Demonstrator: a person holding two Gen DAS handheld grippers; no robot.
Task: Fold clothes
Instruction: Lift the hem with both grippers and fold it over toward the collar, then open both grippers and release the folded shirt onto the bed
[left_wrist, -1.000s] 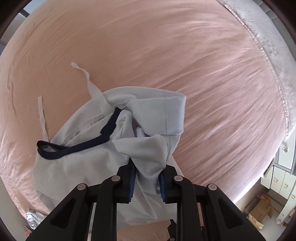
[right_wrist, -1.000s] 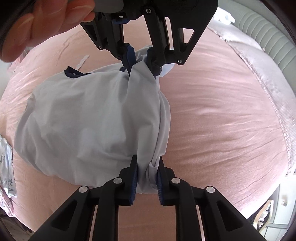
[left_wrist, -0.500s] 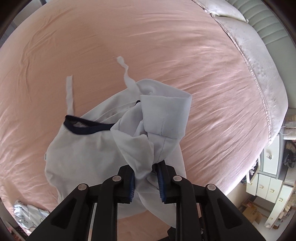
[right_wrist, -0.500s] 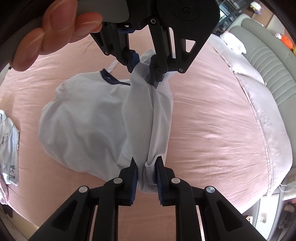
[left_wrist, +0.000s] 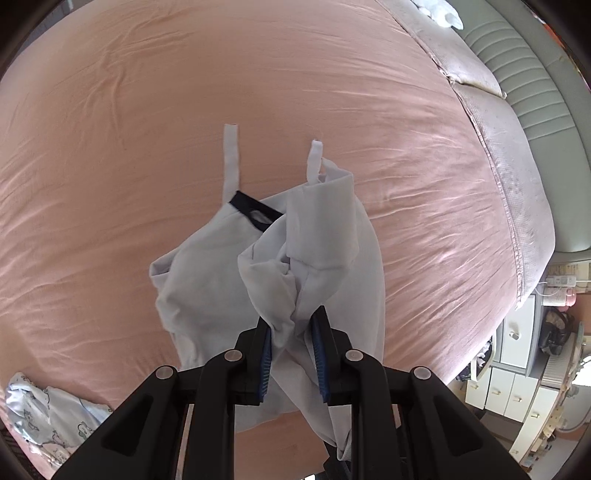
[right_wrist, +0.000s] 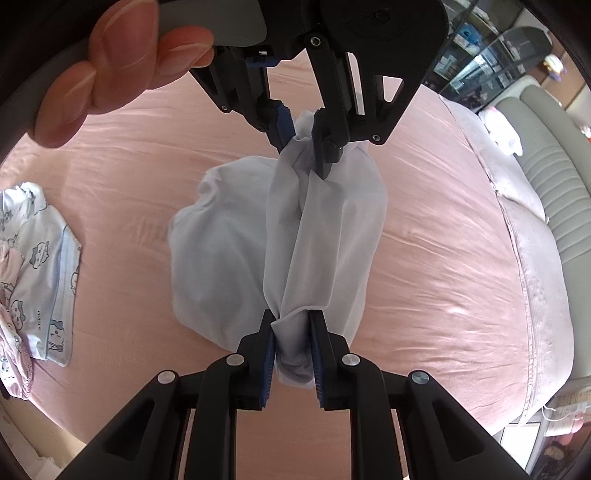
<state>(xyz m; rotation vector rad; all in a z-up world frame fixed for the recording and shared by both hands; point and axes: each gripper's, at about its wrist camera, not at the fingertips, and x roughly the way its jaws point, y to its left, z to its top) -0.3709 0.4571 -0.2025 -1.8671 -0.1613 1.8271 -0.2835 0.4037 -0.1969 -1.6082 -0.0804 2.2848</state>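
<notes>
With the left tongs (left_wrist: 291, 332) and right tongs (right_wrist: 291, 332) both clenched on the pale-blue shorts (right_wrist: 321, 236) above the pink bed (right_wrist: 443, 258), the person would have done best holding the stretched edge taut and level while lowering

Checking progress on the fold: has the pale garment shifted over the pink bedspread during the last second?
Yes. The pale garment has moved away from the patterned clothes, toward the grey headboard.

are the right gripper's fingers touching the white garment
Touching. In the right wrist view the right gripper has its fingers pressed on a bunched fold of the white garment.
</notes>
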